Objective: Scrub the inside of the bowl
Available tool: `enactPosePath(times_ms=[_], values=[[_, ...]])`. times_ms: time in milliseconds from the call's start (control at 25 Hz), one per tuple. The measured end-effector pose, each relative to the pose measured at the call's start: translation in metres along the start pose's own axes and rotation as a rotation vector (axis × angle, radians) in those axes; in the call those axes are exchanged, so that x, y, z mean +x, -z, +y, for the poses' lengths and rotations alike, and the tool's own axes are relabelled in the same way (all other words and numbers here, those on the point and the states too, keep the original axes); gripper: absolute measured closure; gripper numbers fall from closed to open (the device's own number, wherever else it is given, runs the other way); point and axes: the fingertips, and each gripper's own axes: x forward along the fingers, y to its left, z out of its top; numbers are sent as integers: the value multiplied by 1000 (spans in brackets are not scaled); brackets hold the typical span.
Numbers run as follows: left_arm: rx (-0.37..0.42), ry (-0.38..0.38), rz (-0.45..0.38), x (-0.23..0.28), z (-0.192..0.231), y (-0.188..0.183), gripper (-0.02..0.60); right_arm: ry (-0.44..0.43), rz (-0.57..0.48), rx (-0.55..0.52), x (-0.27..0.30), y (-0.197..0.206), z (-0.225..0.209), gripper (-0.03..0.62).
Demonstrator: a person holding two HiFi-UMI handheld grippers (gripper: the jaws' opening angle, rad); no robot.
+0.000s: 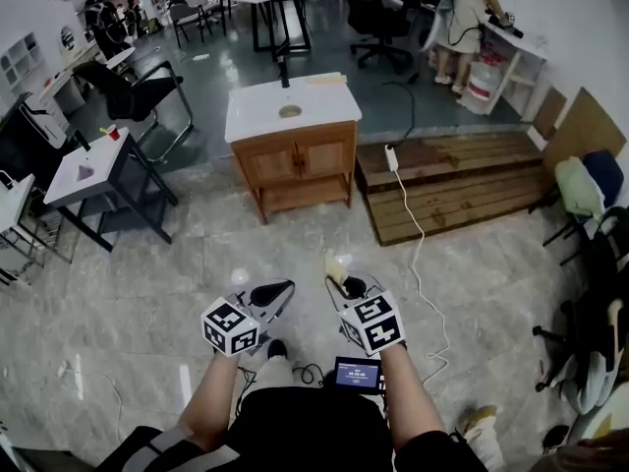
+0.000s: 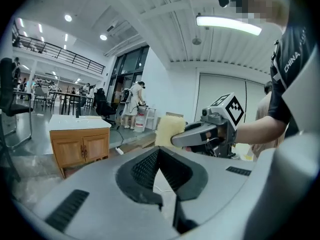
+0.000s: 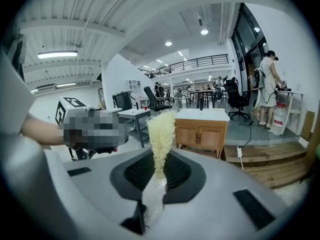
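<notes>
One pale stone floor (image 1: 147, 293) fills the head view, and the person stands on it, both forearms stretched forward. To the right lies one low wooden platform (image 1: 462, 185) of planks, and one white cable (image 1: 418, 234) trails off it across the floor. Dead ahead is one wooden desk (image 1: 295, 160) with two cupboard doors and a white top. Far off at the top right, one person (image 1: 467, 18) stands beside a white shelf.

Closer in there are two claws, one in each hand, each carrying one marker cube: the left cube (image 1: 231, 325) and the right cube (image 1: 373, 323). The claws sit side by side and apart from each other, both aimed a little downward toward the desk.

The left claw (image 2: 159, 151) is pressed together, pad against pad, with nothing between the jaws. The right claw (image 3: 159, 166) is clamped on one pale yellow sponge (image 3: 161, 134), a rough, fibrous piece that stands upright and pokes out past the jaw tips. In the left gripper view the same sponge shows as a yellow block at the nose of the right claw.

Smallest of all is the bowl (image 1: 290, 111): one small round brownish shape on the desk's white top, near its middle and just in front of one dark upright tap (image 1: 284, 71). It is too small to make out its inside. It sits well apart from both claws, and the sponge is not touching it.
</notes>
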Motion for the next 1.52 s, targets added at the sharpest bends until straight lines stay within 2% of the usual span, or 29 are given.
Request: enactPosePath(times_ms=[120,280,560,880,1120,1280,1520], values=[[-7,3,-33,-3,-1,-5,578,-12,1,-3,-1,0,4,554],[1,-14,-31,-4,2,-3,578,-23,2,-13,1,-1,7,554],[1,6,-59,-3,2,-9,578,-26,0,-17,3,-3,6,554],[-15,-12,-71,2,12,-13,578,-65,1,-68,13,-2,5,554],[-26,-11,-70,19,43,-13,578,-70,7,-83,42,-10,-12,554],[-52,-7,-85,37,80,-19,578,-66,21,-113,69,-25,-29,554],[-46,45,-76,75,142,-35,578,-45,34,-117,126,-60,-69,554]])
